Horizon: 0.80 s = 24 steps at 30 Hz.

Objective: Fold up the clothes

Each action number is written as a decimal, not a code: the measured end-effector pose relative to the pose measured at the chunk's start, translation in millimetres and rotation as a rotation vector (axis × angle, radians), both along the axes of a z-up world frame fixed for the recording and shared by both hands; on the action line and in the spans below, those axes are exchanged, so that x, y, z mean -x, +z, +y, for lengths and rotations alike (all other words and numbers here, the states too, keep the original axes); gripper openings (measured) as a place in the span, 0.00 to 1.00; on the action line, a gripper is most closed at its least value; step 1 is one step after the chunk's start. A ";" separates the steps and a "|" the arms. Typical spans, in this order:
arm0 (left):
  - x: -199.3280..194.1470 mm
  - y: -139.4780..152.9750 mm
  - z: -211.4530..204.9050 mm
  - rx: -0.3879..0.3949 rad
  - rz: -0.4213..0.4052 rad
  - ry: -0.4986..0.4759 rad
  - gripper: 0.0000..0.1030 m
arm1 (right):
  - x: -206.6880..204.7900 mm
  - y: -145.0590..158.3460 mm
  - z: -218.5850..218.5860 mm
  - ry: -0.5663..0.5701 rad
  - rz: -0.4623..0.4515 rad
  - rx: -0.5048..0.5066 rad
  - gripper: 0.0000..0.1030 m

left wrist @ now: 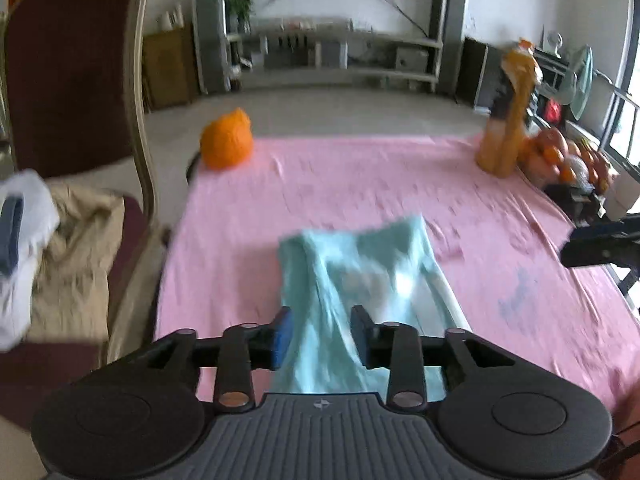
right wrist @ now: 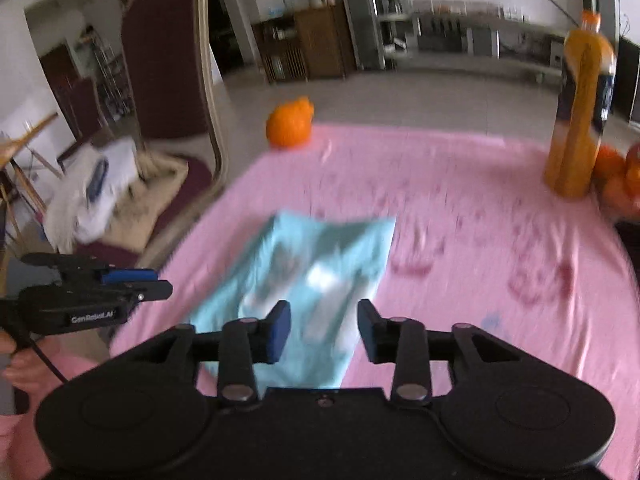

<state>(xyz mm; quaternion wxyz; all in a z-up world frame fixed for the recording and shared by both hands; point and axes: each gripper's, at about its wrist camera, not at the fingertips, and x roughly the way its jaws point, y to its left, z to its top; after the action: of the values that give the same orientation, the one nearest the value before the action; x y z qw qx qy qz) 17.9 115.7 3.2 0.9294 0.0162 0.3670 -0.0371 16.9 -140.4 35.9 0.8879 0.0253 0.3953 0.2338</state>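
A light blue garment (left wrist: 360, 256) (right wrist: 320, 248) lies folded into a rough rectangle on the pink tablecloth (left wrist: 360, 176) (right wrist: 460, 200), blurred in both views. My left gripper (left wrist: 322, 320) hovers over its near end, jaws apart, and the pads press on nothing. My right gripper (right wrist: 324, 312) stands open above the garment's near right part, holding nothing. The right gripper (left wrist: 600, 244) also shows at the right edge of the left wrist view. In the right wrist view the left gripper (right wrist: 160, 284) comes in from the left, held by a hand (right wrist: 24, 368).
An orange fruit (left wrist: 226, 144) (right wrist: 289, 124) sits at the table's far left corner. A tall orange bottle (left wrist: 508, 120) (right wrist: 580, 112) and a pile of oranges (left wrist: 560, 156) stand far right. Left of the table, a dark red chair (left wrist: 72, 80) holds beige cloth (left wrist: 80, 248).
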 end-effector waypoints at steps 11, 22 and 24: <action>-144.7 -57.0 29.7 0.166 0.122 0.147 0.37 | -124.2 -113.8 -45.1 -0.174 0.249 -0.303 0.43; -182.3 -82.8 11.6 0.008 0.136 0.115 0.35 | -194.6 -144.0 -29.1 -0.175 0.196 -0.375 0.39; -183.9 -87.6 7.0 -0.019 0.132 0.087 0.33 | -198.5 -147.5 -23.6 -0.158 0.201 -0.359 0.35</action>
<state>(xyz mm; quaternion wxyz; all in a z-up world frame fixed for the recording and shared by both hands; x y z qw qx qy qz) 201.8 122.7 -84.5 0.9036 0.0064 0.4282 0.0055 215.3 -164.0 -111.6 0.8408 0.2368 0.4308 0.2266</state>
